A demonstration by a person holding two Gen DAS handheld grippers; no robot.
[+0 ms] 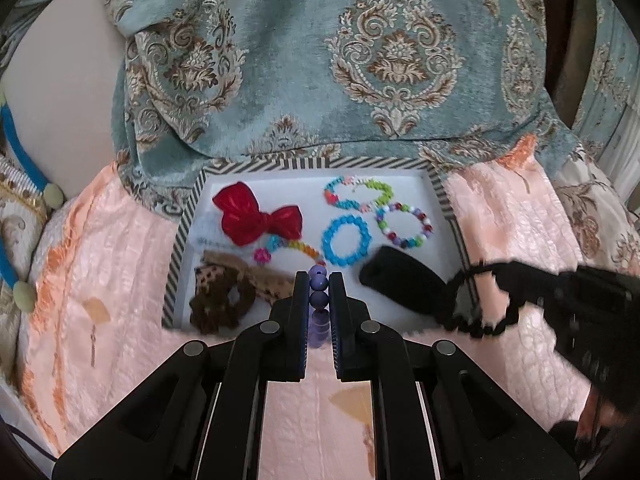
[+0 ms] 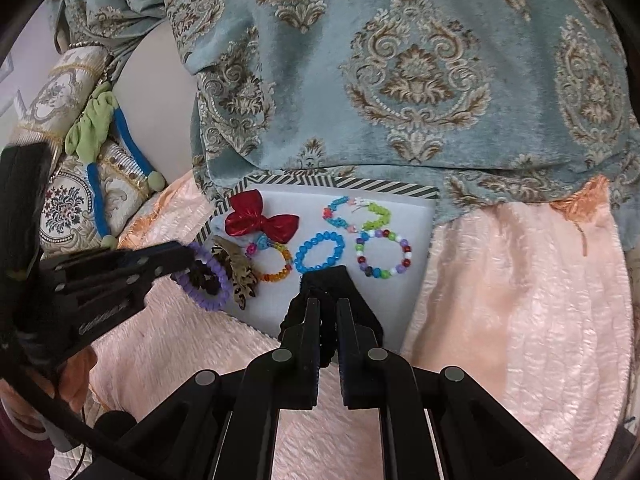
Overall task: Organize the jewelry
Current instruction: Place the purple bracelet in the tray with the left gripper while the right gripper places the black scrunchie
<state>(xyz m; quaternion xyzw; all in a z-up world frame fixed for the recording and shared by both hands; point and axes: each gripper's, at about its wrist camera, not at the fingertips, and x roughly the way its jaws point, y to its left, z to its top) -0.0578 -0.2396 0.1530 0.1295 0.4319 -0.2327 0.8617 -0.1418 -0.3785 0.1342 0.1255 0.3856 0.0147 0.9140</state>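
Jewelry lies on a white tray [image 1: 434, 216] with a striped rim, set on a pink quilted bedspread [image 1: 112, 264]. The left gripper [image 1: 319, 280] is clamped on a purple bead bracelet [image 1: 319, 281] over the tray's near edge; the right gripper [image 2: 328, 308] pinches a black scrunchie [image 2: 324, 280] above the tray. On the tray rest a red bow [image 1: 256, 214], a blue bead bracelet [image 1: 346, 240], a multicolour bead bracelet [image 1: 404, 226], a pastel bracelet [image 1: 356, 194], a rainbow bracelet [image 1: 288, 249] and a brown scrunchie [image 1: 222, 300].

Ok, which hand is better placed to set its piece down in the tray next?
Right gripper: its black hair band hangs over bare tray floor; left gripper's purple bracelet hovers above the brown scrunchie.
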